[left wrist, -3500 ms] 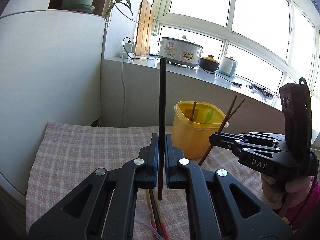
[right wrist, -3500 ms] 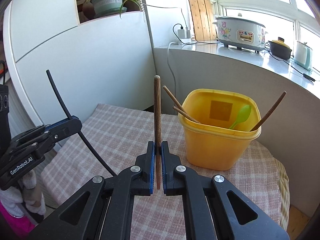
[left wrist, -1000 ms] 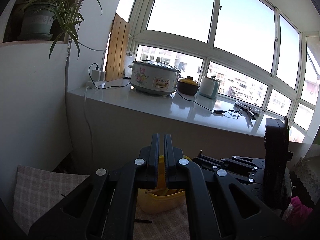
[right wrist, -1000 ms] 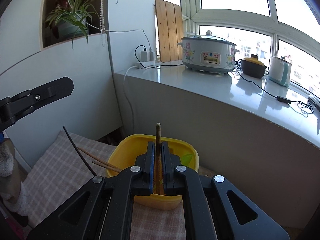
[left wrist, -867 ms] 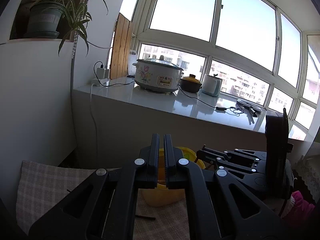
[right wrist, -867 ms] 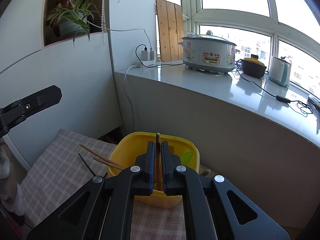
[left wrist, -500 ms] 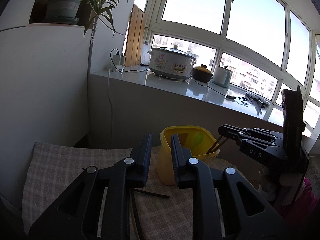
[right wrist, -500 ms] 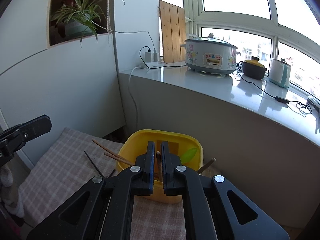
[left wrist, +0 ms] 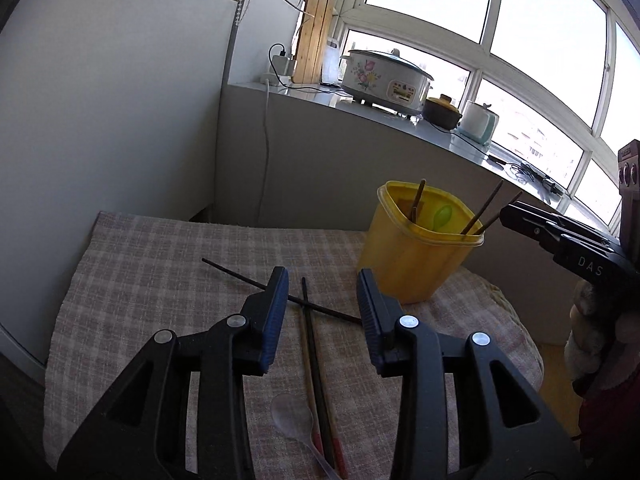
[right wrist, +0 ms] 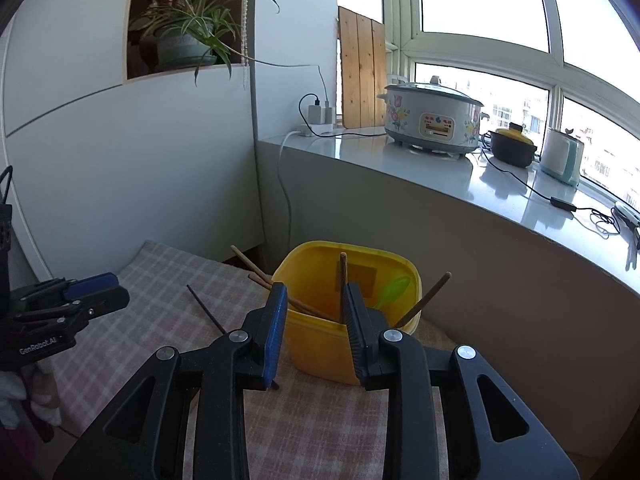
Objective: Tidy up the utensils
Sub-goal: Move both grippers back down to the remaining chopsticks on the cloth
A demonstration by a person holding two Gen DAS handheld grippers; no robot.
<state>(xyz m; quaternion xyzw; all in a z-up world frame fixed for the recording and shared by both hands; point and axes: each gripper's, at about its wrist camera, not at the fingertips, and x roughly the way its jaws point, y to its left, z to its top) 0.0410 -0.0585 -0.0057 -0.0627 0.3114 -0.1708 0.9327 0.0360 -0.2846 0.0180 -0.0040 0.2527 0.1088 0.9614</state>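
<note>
A yellow tub [left wrist: 416, 256] [right wrist: 320, 344] stands on a checked cloth [left wrist: 160, 264] and holds several brown chopsticks [right wrist: 342, 276] and a green spoon [right wrist: 390, 288]. My left gripper [left wrist: 322, 300] is open and empty above the cloth. Between its jaws lie a black chopstick [left wrist: 240, 276], a pair of chopsticks [left wrist: 314, 352] and a clear plastic spoon [left wrist: 294, 420]. My right gripper [right wrist: 314, 300] is open and empty just over the tub's near rim. The right gripper also shows in the left wrist view [left wrist: 560, 236], to the right of the tub.
A white wall and cabinet [left wrist: 120, 100] stand to the left. A grey ledge behind the tub carries a rice cooker [right wrist: 432, 120], a dark pot [right wrist: 512, 148] and a kettle [right wrist: 560, 156]. A potted plant [right wrist: 184, 40] sits in a niche.
Both grippers have opened. The black chopstick from my left gripper now lies on the cloth. The brown chopstick from my right gripper now stands in the tub. Both views tilted down.
</note>
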